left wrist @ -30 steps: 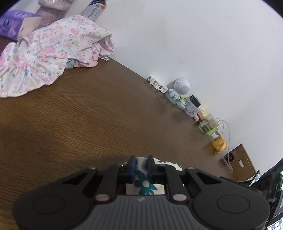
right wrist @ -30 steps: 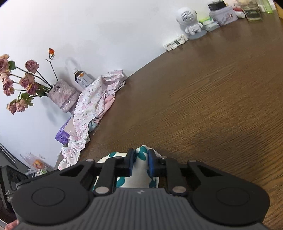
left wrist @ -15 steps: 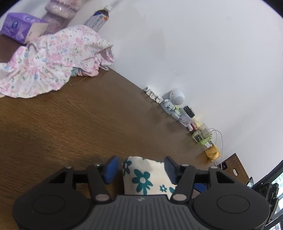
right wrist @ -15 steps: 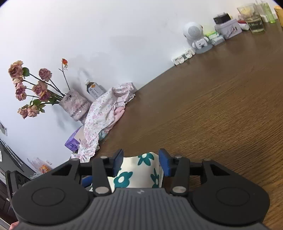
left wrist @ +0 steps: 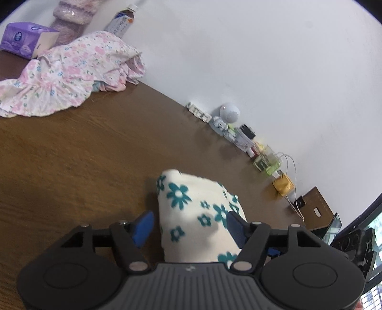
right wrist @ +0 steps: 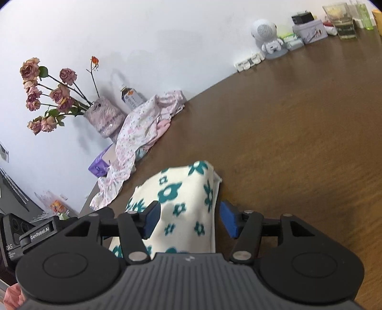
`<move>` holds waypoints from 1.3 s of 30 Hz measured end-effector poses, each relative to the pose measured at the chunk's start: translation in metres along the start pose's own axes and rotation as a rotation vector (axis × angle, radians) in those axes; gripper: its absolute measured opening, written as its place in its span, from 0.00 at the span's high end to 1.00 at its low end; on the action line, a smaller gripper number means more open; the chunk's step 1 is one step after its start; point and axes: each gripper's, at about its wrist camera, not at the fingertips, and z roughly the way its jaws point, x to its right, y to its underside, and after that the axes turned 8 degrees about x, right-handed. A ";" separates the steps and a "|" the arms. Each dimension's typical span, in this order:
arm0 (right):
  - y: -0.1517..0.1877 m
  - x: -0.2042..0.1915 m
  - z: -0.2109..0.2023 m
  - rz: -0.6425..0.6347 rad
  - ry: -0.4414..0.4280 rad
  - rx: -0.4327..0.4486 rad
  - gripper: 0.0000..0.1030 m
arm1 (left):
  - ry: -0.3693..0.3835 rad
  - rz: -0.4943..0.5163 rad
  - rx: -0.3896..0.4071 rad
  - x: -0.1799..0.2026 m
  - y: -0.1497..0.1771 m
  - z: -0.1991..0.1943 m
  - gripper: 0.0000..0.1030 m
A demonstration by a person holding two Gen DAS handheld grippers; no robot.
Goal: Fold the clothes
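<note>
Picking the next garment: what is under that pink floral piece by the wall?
A pale blue and a plain pink cloth peek out from under the pink floral garment, and its far end drapes over the purple tissue box. How many garments lie underneath stays hidden.

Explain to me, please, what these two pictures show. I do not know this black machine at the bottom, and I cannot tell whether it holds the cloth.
There is no robot here. A person holds one hand-held tool in each hand, and a wide-angle camera on each looks forward along its two blue fingers. One picture is from the left tool, the other from the right tool. Both stand open: the fingers are spread on either side of the cream cloth with teal flowers, not pinching it. The cloth lies folded on the brown table. Farther back lie a pink floral garment, a purple tissue box, a bottle, and a vase of dried roses.
</note>
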 end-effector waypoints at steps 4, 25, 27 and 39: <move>0.006 -0.005 0.000 0.002 -0.001 -0.011 0.59 | -0.010 -0.026 -0.006 0.001 0.005 0.001 0.58; 0.020 -0.014 -0.019 -0.023 0.030 -0.032 0.60 | -0.026 -0.028 -0.036 0.004 0.017 -0.009 0.60; 0.022 -0.014 -0.018 -0.022 0.031 -0.038 0.69 | -0.026 -0.020 -0.041 0.005 0.019 -0.010 0.61; 0.028 -0.018 -0.032 -0.029 0.044 -0.022 0.61 | -0.038 -0.021 -0.042 0.010 0.026 -0.029 0.51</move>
